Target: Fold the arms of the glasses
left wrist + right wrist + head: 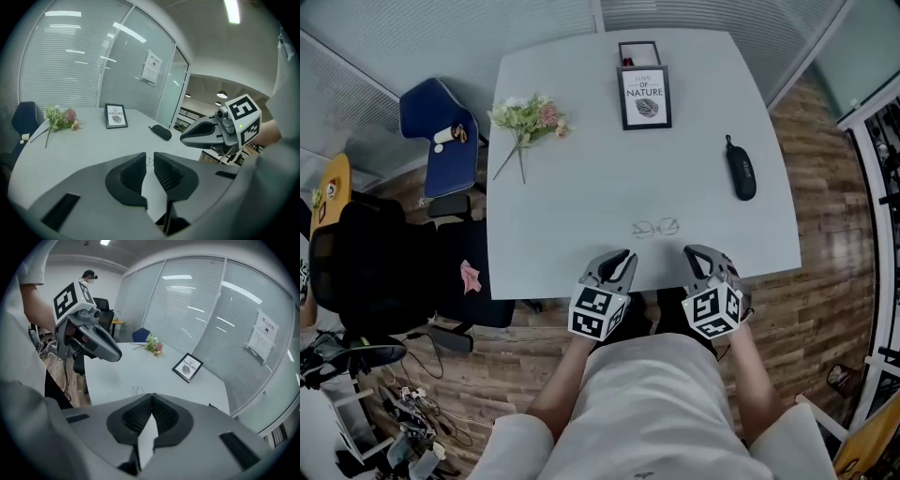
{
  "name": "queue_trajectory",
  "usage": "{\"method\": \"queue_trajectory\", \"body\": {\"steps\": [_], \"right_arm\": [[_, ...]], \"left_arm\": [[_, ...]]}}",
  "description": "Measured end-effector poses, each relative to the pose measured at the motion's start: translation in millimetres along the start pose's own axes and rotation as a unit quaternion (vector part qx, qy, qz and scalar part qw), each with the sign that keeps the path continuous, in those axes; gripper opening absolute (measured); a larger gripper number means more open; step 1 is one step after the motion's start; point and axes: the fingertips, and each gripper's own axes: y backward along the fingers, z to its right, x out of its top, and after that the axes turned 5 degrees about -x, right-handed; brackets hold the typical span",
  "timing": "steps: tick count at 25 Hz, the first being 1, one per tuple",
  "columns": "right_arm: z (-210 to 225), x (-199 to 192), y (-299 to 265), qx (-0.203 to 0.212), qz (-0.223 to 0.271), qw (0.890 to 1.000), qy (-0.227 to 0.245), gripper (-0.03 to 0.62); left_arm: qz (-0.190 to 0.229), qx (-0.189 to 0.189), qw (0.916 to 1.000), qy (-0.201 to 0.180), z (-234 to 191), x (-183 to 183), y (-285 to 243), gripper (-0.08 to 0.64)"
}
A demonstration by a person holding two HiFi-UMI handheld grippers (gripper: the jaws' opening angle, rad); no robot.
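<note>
On the white table (pixel 581 169), near its front edge, we list: glasses (pixel 655 228), untouched. Left gripper (pixel 617 259): jaws a sliver apart, empty. Right gripper (pixel 698 255): jaws pressed together, empty.

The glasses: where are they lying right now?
In the head view, the glasses lie on the white table near its front edge, just beyond the left gripper and right gripper, with the black case farther off to their right.

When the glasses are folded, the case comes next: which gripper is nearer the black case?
Right. The right gripper is below the case in the head view; the left gripper sits farther left, beyond the glasses.
</note>
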Motion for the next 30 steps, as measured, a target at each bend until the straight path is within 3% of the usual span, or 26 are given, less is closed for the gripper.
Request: {"method": "queue_trajectory", "body": {"steps": [9, 16, 22, 30], "right_arm": [[-1, 36, 44, -0.018, 0.049, 0.996, -0.068, 0.008], [-2, 53, 64, -0.025, 0.086, 0.990, -0.106, 0.007], [19, 81, 85, -0.020, 0.154, 0.977, -0.149, 0.006], [38, 95, 98, -0.037, 0.178, 0.968, -0.176, 0.006]], "left_arm": [[0.077, -0.021, 0.9965, -0.026, 28, 44, 44, 0.041], [0.104, -0.011, 0.9941, -0.029, 30, 55, 68, 0.029], [0.128, 0.002, 0.9914, -0.027, 29, 73, 76, 0.029], [0.150, 0.003, 0.9883, -0.028, 29, 95, 83, 0.021]]}}
